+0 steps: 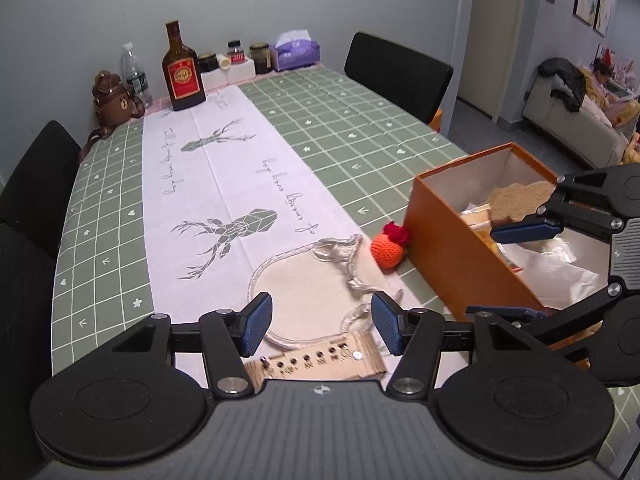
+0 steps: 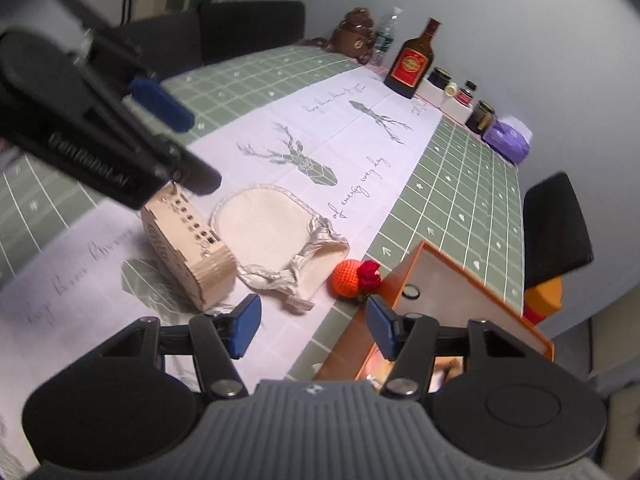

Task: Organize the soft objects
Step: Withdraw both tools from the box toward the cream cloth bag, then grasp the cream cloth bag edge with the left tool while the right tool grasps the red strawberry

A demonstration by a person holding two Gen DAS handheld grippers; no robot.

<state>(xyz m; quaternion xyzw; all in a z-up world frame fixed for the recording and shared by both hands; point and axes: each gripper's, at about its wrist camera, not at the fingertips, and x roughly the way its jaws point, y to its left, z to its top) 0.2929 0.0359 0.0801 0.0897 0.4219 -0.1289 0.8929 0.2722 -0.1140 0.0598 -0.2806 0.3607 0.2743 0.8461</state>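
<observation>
Presumably the cream drawstring pouch (image 1: 308, 284) goes next into the orange box (image 1: 452, 248): pinch its cloth body, not the loose cord, and lift clear of the wooden block (image 2: 188, 248). Left gripper (image 1: 320, 322) hovers over the pouch, jaws parted, empty; right gripper (image 2: 314, 326), jaws apart, holds nothing, beside the box

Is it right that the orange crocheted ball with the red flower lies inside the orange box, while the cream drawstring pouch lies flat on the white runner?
Not quite. The crocheted ball is not inside the orange box; it lies on the table just outside it, against the box's outer wall, as the left wrist view shows. The cream drawstring pouch does lie flat on the white runner.
</observation>
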